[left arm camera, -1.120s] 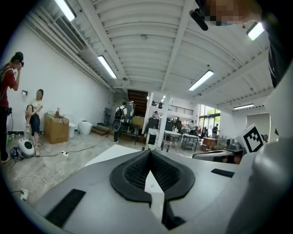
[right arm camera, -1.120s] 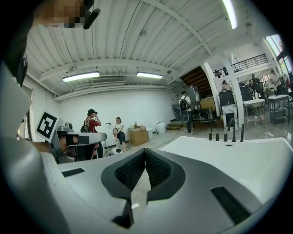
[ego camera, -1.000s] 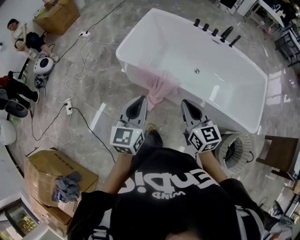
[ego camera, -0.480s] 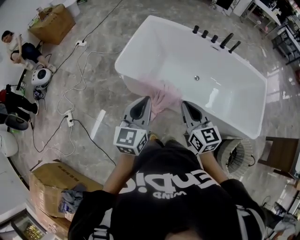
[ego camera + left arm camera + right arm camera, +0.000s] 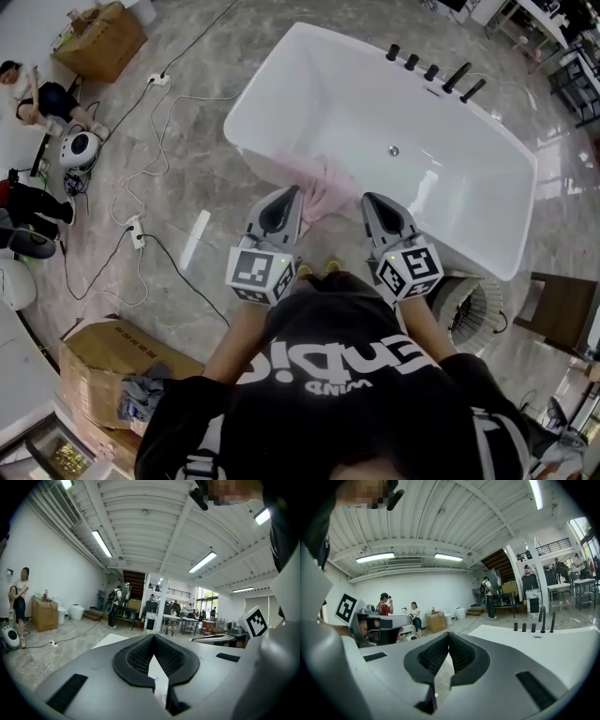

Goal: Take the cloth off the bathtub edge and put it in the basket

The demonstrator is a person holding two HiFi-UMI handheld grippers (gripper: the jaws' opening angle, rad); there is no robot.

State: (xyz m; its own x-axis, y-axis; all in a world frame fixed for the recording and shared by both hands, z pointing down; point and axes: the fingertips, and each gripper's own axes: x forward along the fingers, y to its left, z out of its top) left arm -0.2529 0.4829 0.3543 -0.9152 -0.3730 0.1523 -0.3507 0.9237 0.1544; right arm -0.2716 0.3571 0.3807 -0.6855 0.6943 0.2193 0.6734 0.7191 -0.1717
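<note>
A pink cloth [image 5: 324, 187] hangs over the near rim of the white bathtub [image 5: 251, 155]. In the head view both grippers are held above the floor just short of that rim. My left gripper [image 5: 289, 192] points at the cloth's left side and my right gripper [image 5: 372, 201] at its right side, neither touching it. Each gripper view shows its jaws met at the tip with nothing between them: left gripper [image 5: 153, 638], right gripper [image 5: 448, 634]. A white openwork basket [image 5: 474, 298] stands on the floor at the tub's near right corner, beside my right arm.
Black taps [image 5: 433, 71] line the tub's far rim. Cables and a power strip [image 5: 138, 231] trail over the marble floor on the left. Cardboard boxes [image 5: 105, 361] sit at lower left, a dark chair [image 5: 562, 309] at right. A person [image 5: 37, 94] sits far left.
Both grippers have moved forward to the tub. Their tips, which were short of the cloth, now flank it. Their jaws look the same.
</note>
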